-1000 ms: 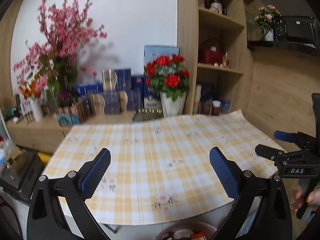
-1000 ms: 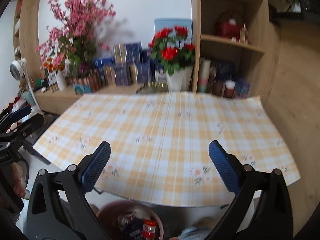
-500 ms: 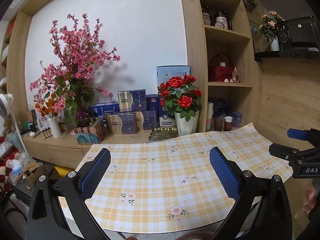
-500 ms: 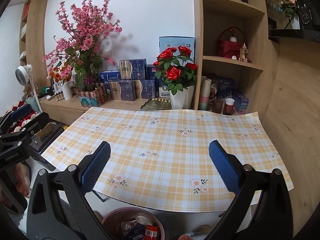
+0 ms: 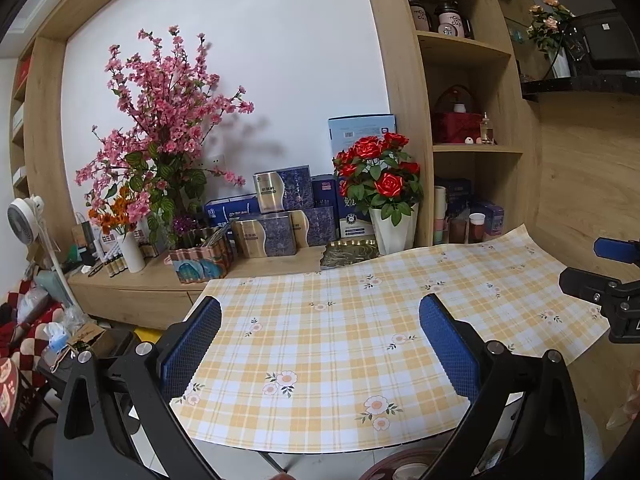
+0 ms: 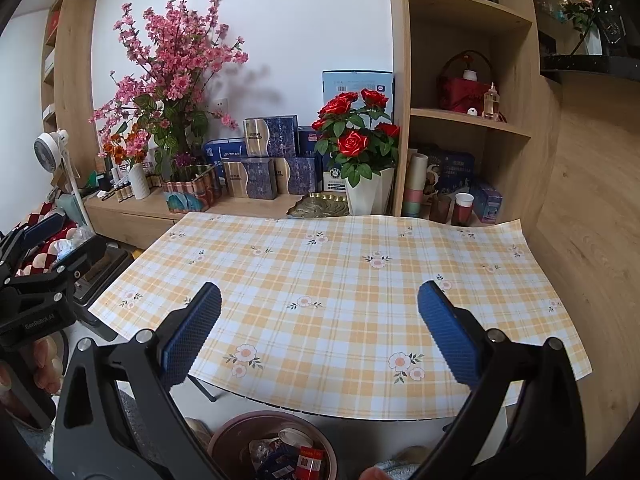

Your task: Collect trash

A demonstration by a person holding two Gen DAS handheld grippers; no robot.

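Note:
A round pink bin (image 6: 224, 438) stands on the floor below the table's near edge, holding wrappers and a red can (image 6: 308, 458); only its rim (image 5: 394, 465) shows in the left wrist view. The table wears a yellow plaid floral cloth (image 6: 328, 280) with nothing lying on it. My left gripper (image 5: 320, 344) is open and empty above the cloth's near left part. My right gripper (image 6: 320, 336) is open and empty above the near edge, over the bin. Each gripper shows at the edge of the other's view: the right one (image 5: 600, 276) and the left one (image 6: 36, 276).
Behind the table a low wooden counter (image 6: 132, 210) carries a pink blossom arrangement (image 6: 176, 68), blue gift boxes (image 6: 264, 160) and a white vase of red roses (image 6: 360, 140). A wooden shelf unit (image 6: 472, 120) rises on the right. A small fan (image 6: 50, 148) and clutter sit at left.
Both grippers have pulled back and tilted up from the table, so more of the wall and shelves shows. Both stay open and empty.

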